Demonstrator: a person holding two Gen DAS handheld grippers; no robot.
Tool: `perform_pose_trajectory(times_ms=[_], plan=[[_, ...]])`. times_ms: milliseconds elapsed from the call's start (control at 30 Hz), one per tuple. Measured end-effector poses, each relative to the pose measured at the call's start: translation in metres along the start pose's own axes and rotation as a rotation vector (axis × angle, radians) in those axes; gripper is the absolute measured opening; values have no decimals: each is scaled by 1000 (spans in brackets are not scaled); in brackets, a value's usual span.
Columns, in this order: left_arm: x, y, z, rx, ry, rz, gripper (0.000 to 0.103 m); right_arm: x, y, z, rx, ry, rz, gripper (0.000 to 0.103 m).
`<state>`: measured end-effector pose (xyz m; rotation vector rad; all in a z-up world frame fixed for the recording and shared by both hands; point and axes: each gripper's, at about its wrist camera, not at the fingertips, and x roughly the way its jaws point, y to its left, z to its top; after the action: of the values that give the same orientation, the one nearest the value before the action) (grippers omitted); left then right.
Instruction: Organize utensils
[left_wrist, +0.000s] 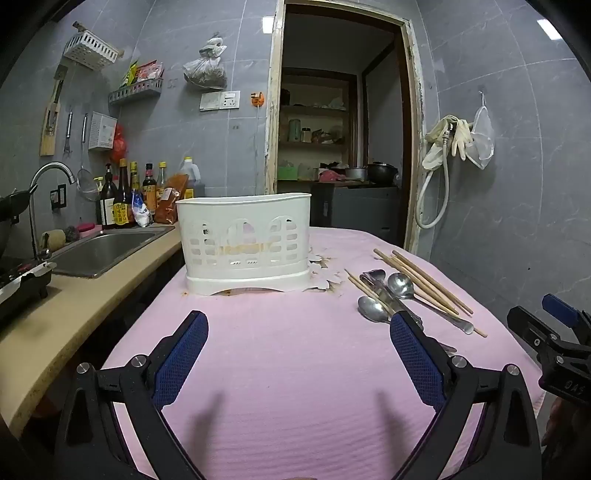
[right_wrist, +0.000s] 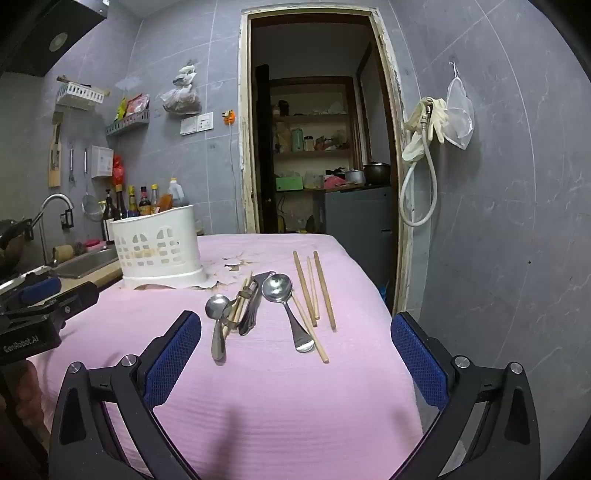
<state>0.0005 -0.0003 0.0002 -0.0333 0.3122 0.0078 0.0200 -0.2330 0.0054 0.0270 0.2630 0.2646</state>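
A white slotted utensil basket (left_wrist: 243, 240) (right_wrist: 159, 243) stands upright at the far left of a table under a pink cloth (left_wrist: 288, 369) (right_wrist: 280, 387). To its right lie two metal spoons (right_wrist: 277, 288) (left_wrist: 400, 284), a small pile of dark utensils (right_wrist: 251, 306) and several wooden chopsticks (right_wrist: 314, 288) (left_wrist: 424, 280). My left gripper (left_wrist: 299, 318) hovers open over bare cloth, facing the basket. My right gripper (right_wrist: 295, 318) is open too, just short of the spoons and chopsticks, holding nothing. Each gripper shows at the edge of the other's view (left_wrist: 541, 310) (right_wrist: 61, 291).
A beige counter (left_wrist: 74, 314) with a steel sink (left_wrist: 103, 251), a faucet (left_wrist: 51, 173) and sauce bottles (left_wrist: 125, 199) runs along the left. A stove (left_wrist: 22, 280) sits at the near left. An open doorway (left_wrist: 332, 129) lies behind the table. The cloth is torn beside the basket (left_wrist: 325, 269).
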Motion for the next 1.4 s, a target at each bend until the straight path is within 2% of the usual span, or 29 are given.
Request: perform_pose_trajectory(times_ms=[1400], plan=[[0, 1, 1, -8, 0, -1, 97, 4, -2, 0, 23, 8, 16, 103]])
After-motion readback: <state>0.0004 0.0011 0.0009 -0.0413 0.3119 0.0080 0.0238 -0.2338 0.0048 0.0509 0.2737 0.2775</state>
